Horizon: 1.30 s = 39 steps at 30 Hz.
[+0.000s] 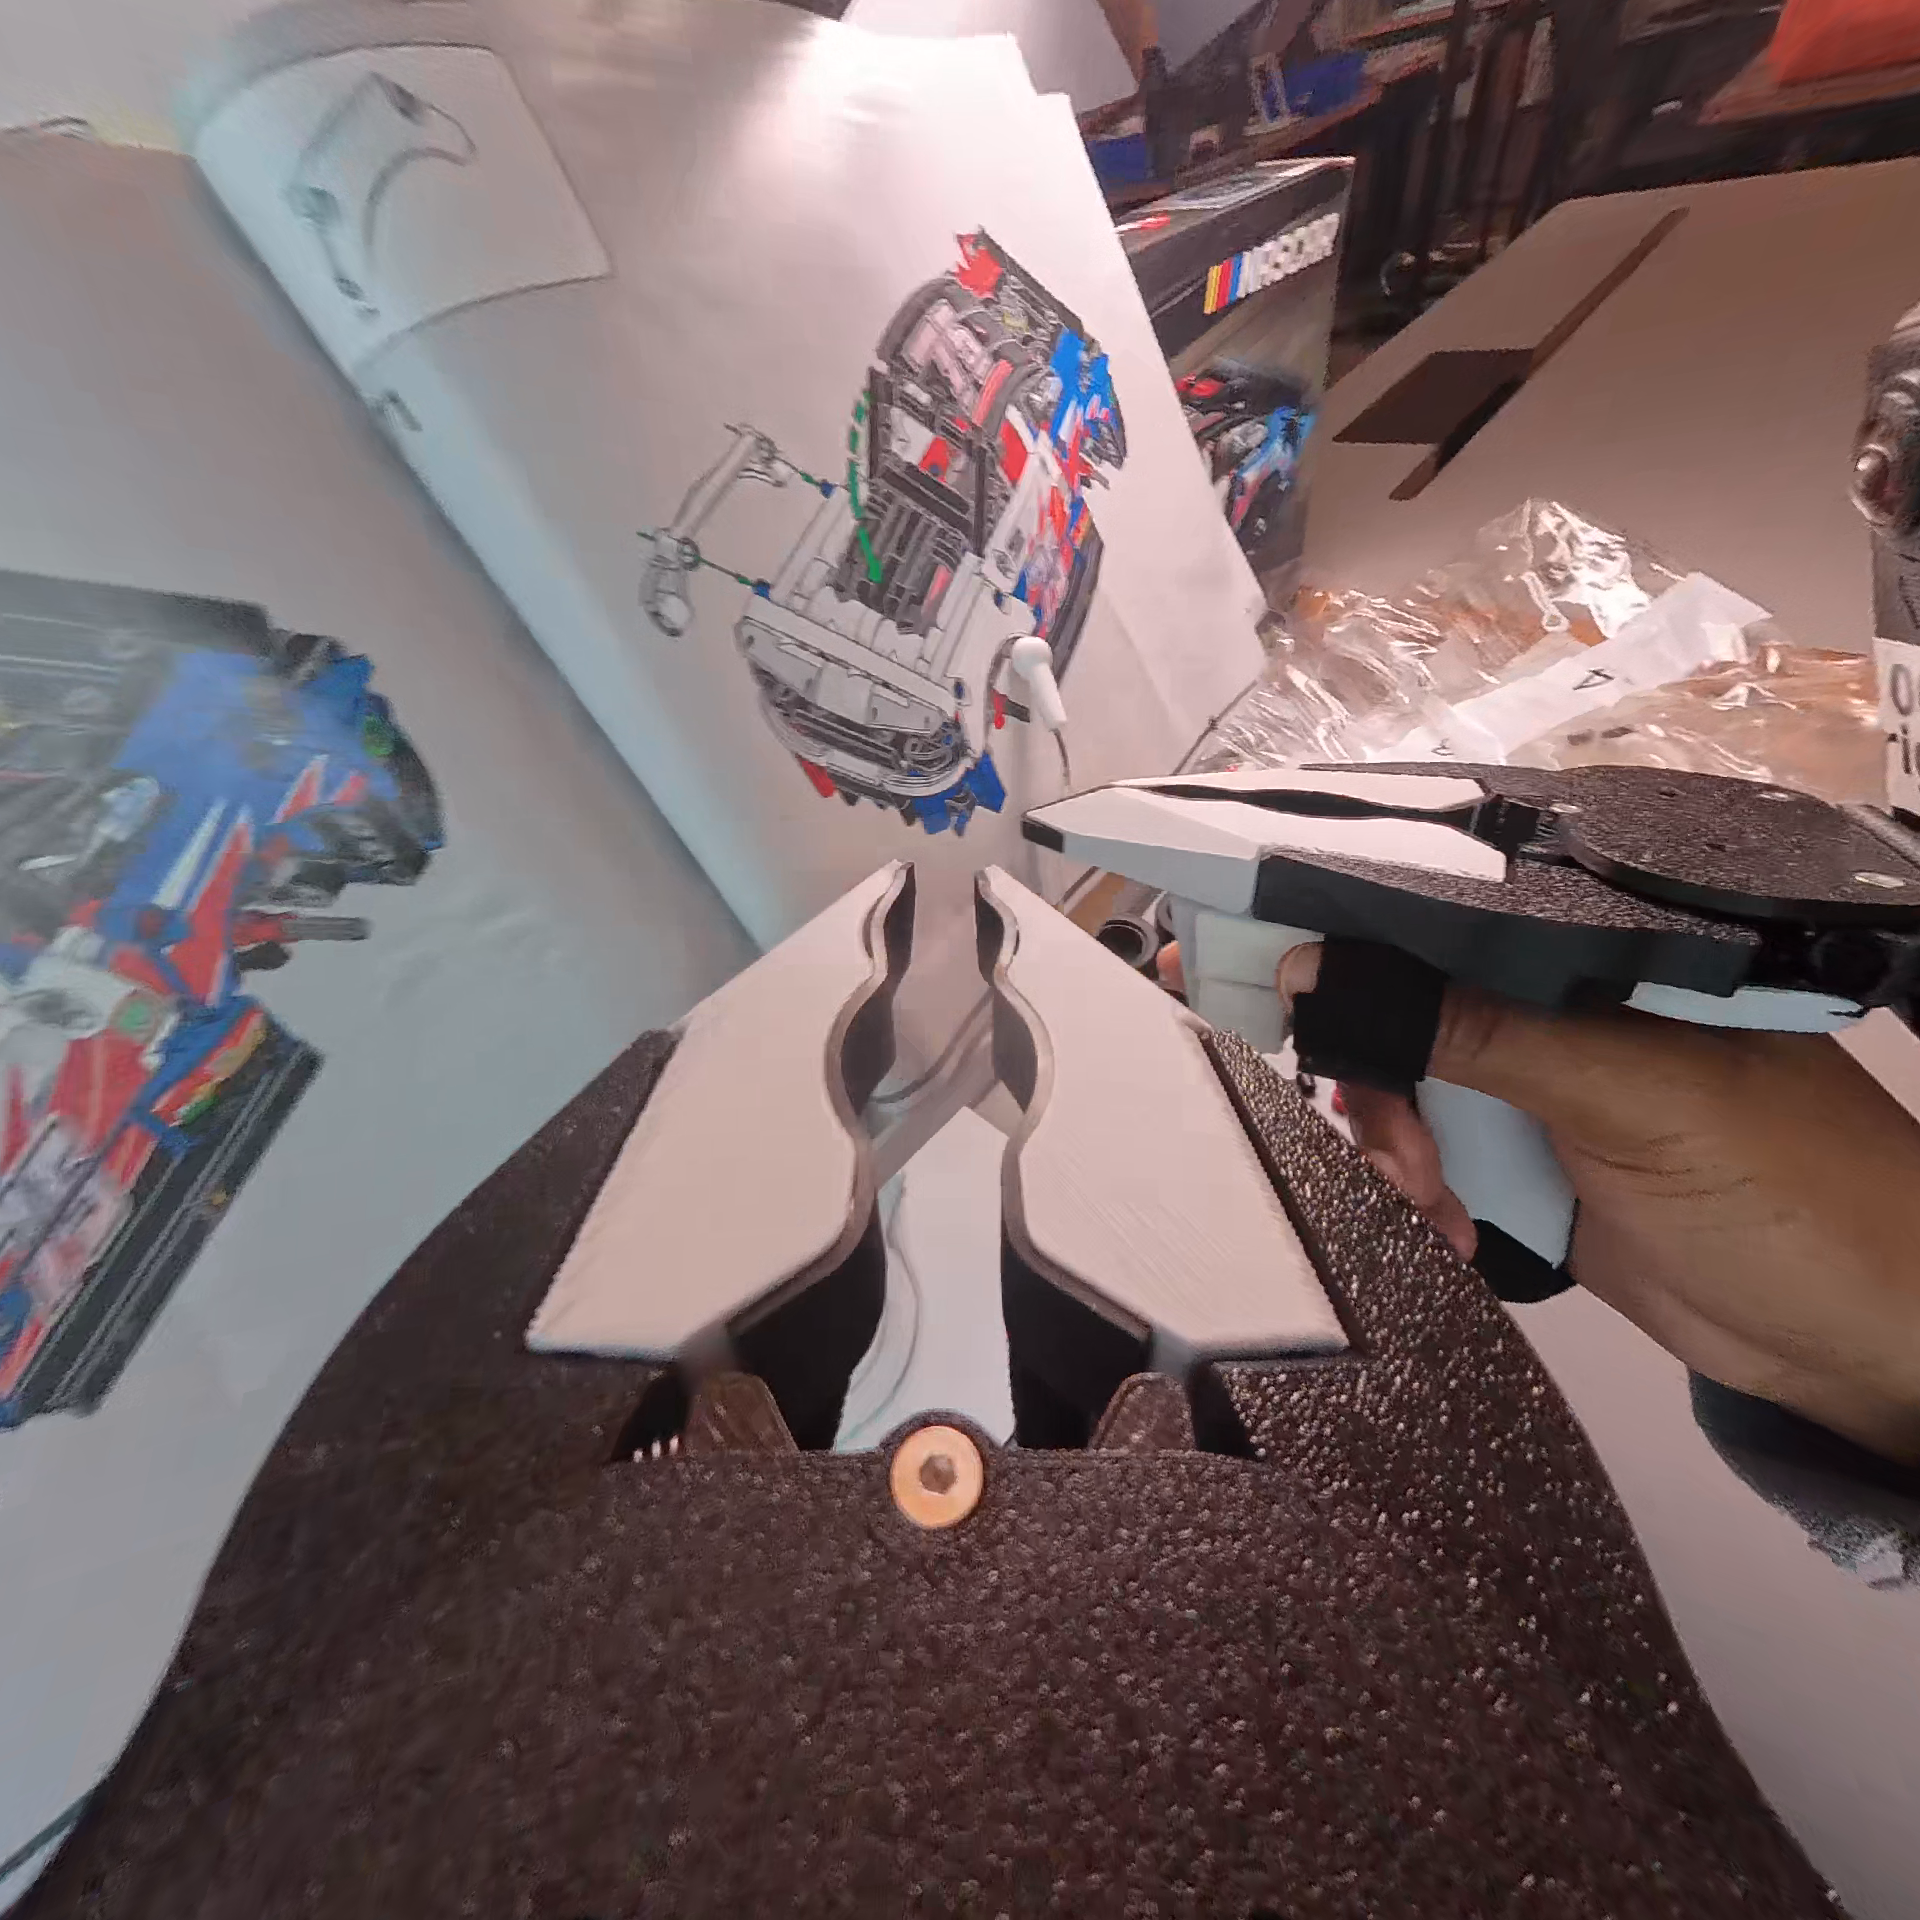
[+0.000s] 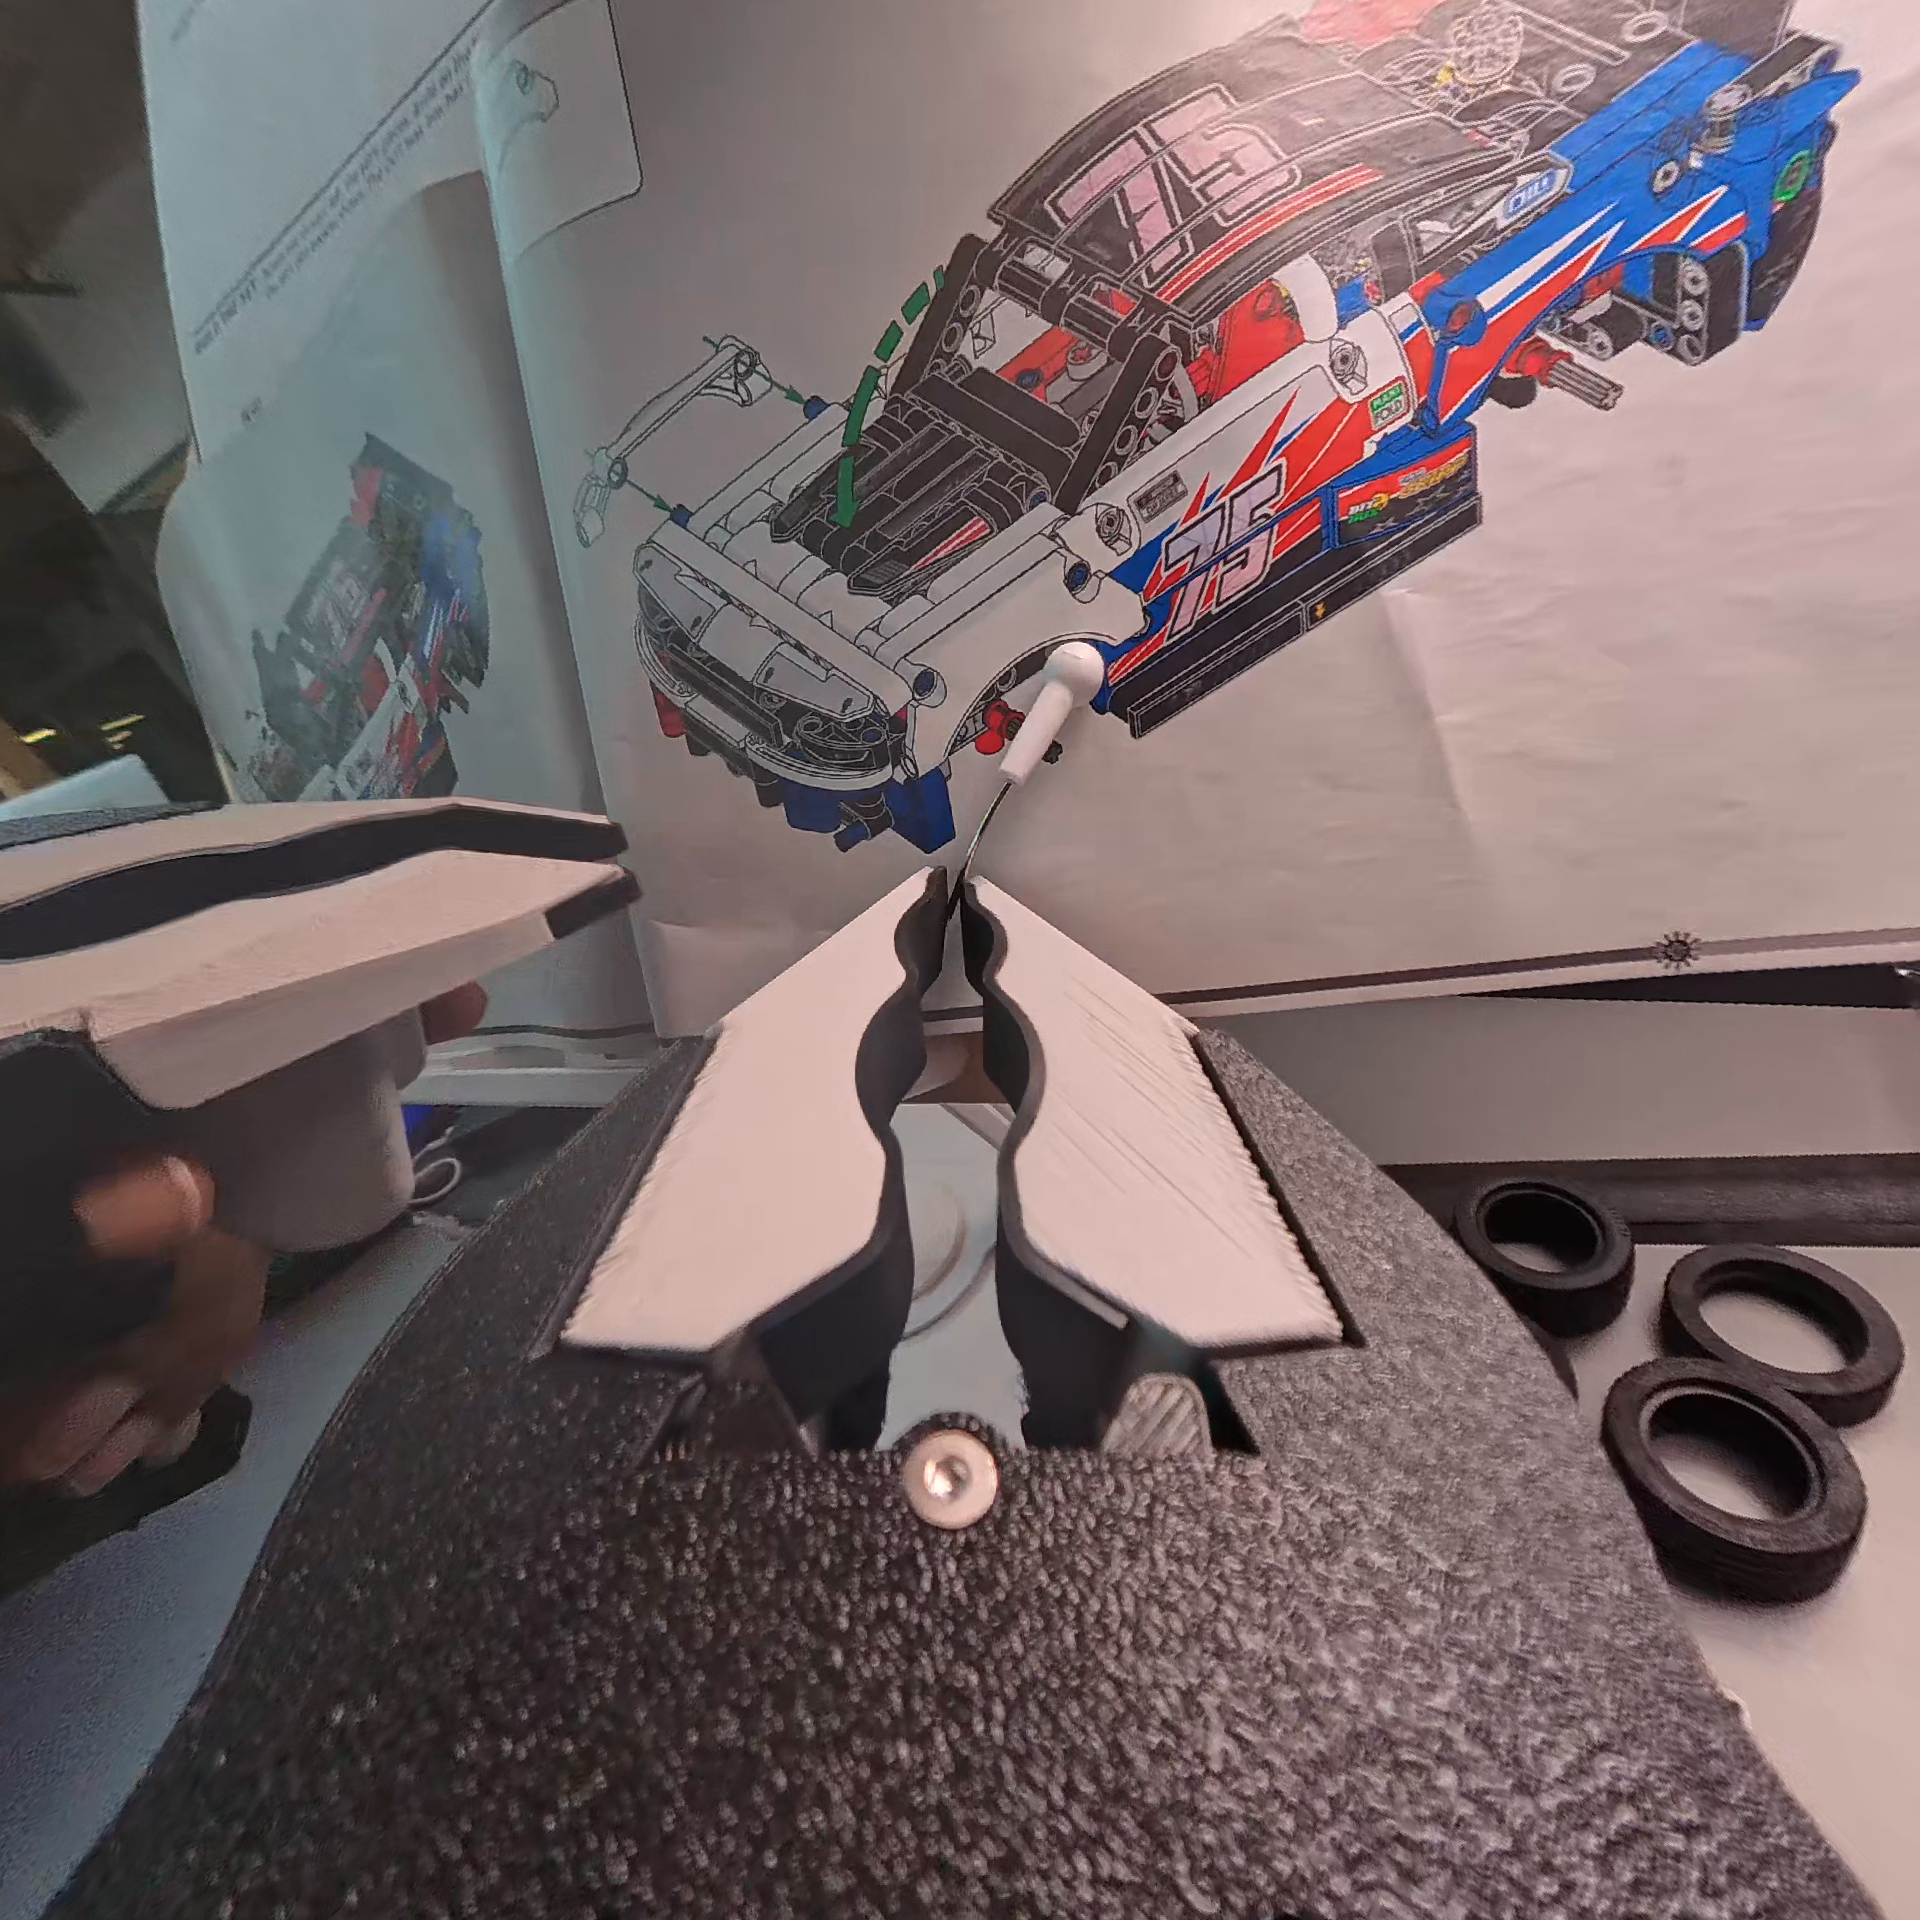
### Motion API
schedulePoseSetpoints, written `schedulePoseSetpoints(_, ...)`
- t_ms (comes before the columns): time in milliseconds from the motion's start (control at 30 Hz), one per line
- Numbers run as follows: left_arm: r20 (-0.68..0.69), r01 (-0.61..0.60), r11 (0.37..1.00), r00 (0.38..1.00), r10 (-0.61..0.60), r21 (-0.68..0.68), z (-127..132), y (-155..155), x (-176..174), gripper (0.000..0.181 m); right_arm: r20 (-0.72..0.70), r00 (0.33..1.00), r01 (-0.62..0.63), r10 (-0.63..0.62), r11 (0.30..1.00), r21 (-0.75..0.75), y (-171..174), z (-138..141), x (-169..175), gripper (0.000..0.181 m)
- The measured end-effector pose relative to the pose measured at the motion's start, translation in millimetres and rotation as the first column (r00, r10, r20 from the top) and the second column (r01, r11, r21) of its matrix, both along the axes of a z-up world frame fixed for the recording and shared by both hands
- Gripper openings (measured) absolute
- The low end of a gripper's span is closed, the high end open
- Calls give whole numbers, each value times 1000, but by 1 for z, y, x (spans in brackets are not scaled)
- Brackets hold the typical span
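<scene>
An open instruction booklet [image 1: 582,447] with coloured drawings of a brick-built race car stands tilted up in front of both grippers; it also fills the right wrist view [image 2: 1351,790]. My right gripper [image 2: 954,883] is shut on a thin wire that ends in a small white earbud-like piece [image 2: 1055,696] lying against the page. In the left wrist view that gripper [image 1: 1029,831] comes in from the right, with the white piece [image 1: 1034,670] above its tips. My left gripper [image 1: 942,883] is narrowly open at the page's lower edge, with nothing clearly between its tips. It shows at the left of the right wrist view [image 2: 623,862].
Three black rubber tyres [image 2: 1766,1320] lie on the table at the right. Clear plastic bags [image 1: 1507,623], a brown cardboard box [image 1: 1662,343] and a dark set box [image 1: 1247,301] sit behind. A person's hand [image 1: 1662,1195] holds the right gripper's handle.
</scene>
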State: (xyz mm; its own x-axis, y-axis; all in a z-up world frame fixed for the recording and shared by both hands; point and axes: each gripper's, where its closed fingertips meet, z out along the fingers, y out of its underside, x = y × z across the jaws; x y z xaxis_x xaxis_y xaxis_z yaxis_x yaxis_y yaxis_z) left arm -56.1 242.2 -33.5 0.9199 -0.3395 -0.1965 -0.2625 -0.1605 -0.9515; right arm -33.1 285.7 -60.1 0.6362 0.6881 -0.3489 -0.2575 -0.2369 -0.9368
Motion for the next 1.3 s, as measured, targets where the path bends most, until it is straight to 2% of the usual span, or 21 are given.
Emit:
schedulePoseSetpoints(100, 22, -89, 996, 996, 89, -29, 0, 1, -22, 9, -8, 1000, -13, 13, 1000, -3, 0, 0, 0, 1)
schedulePoseSetpoints(167, 40, -92, 993, 995, 95, -76, -9, 6, -28, 6, -4, 1000, -10, 10, 1000, 4, 0, 1, -1, 1)
schedulePoseSetpoints(400, -63, -115, 991, 992, 111, -72, -12, 18, -26, 0, 57, 998, -32, 27, 995, 91, -5, 6, -4, 0)
schedulePoseSetpoints(667, -115, -146, 987, 984, 138, -61, -13, 22, -25, 0, 183, 980, 24, -83, 953, 303, -14, 13, -7, 0)
schedulePoseSetpoints(867, -24, -110, 992, 994, 109, -55, -6, 17, -23, 0, 0, 998, -60, 61, 980, 190, -6, 1, 6, 1)
schedulePoseSetpoints(933, -69, -118, 993, 991, 117, -18, -4, 18, -23, 0, -17, 998, -61, 67, 973, 222, -10, 1, 8, 1)
schedulePoseSetpoints(1033, -95, -125, 992, 988, 121, -31, -6, 21, -20, 0, 76, 997, -44, 18, 934, 353, -19, 7, 4, 1)
schedulePoseSetpoints(1133, -69, -101, 993, 993, 97, -63, -8, 23, -18, 0, 220, 975, -92, -18, 873, 478, -28, 13, -9, 1)
schedulePoseSetpoints(1300, 7, -50, 997, 999, 51, -59, -9, 22, -15, 0, 466, 881, -243, -84, 764, 597, -34, 15, -33, 0)
